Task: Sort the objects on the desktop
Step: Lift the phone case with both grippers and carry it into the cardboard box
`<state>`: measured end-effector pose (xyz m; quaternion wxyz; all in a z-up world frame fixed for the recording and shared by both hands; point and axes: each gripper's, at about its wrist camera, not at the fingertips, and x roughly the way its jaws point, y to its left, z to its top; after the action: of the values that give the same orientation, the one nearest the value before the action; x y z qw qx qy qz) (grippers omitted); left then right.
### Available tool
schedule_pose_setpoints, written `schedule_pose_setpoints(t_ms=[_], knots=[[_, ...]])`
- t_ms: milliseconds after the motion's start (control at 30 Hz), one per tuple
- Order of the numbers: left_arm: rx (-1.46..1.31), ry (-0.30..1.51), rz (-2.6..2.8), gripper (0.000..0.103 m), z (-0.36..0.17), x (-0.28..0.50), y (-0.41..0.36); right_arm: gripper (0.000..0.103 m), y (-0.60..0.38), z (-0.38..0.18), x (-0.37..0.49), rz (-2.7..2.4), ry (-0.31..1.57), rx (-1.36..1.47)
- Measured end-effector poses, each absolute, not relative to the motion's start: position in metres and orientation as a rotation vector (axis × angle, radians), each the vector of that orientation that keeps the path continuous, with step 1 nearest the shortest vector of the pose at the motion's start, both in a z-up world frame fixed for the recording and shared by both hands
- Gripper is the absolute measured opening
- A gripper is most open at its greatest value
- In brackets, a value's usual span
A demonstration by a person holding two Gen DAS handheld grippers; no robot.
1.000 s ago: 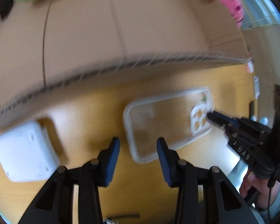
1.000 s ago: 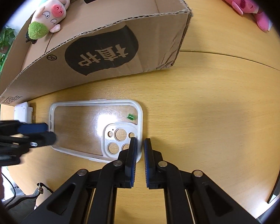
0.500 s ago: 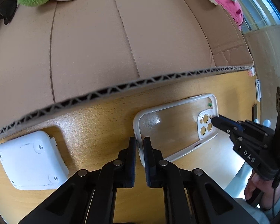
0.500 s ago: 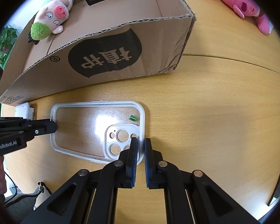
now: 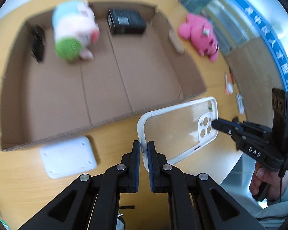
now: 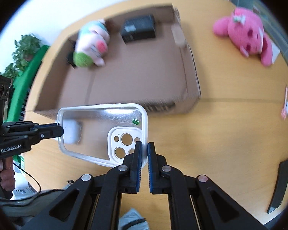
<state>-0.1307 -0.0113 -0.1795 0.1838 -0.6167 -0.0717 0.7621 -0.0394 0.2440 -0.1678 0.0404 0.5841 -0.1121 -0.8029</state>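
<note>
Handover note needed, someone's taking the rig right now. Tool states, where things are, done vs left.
Left tool: shut on the plain short end of the clear phone case.
Right tool: shut on the camera-cutout end of the same case.
The case is held between both tools, in front of the near wall of the cardboard box.
Done: pig plush and black box lie in the cardboard box.
Left: put the case in the box. Outside it on the desk are the white device, the pink plush and small items at the right edge.
</note>
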Motion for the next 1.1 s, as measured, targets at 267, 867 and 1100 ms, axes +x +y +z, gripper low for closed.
schedule_pose_setpoints(t_ms=[267, 867, 1100], knots=[[-1.584, -0.243, 2.352, 0.006, -0.102, -0.146, -0.073, 0.005, 0.202, -0.108, -0.080, -2.558, -0.277, 1.561], [-1.659, -0.318, 2.547, 0.005, -0.112, -0.194, -0.185, 0.006, 0.098, -0.112, -0.171, -2.494, -0.267, 1.478], [-1.800, -0.295, 2.466, 0.005, -0.164, -0.223, -0.195, 0.006, 0.089, -0.174, -0.200, -2.402, -0.299, 1.641]])
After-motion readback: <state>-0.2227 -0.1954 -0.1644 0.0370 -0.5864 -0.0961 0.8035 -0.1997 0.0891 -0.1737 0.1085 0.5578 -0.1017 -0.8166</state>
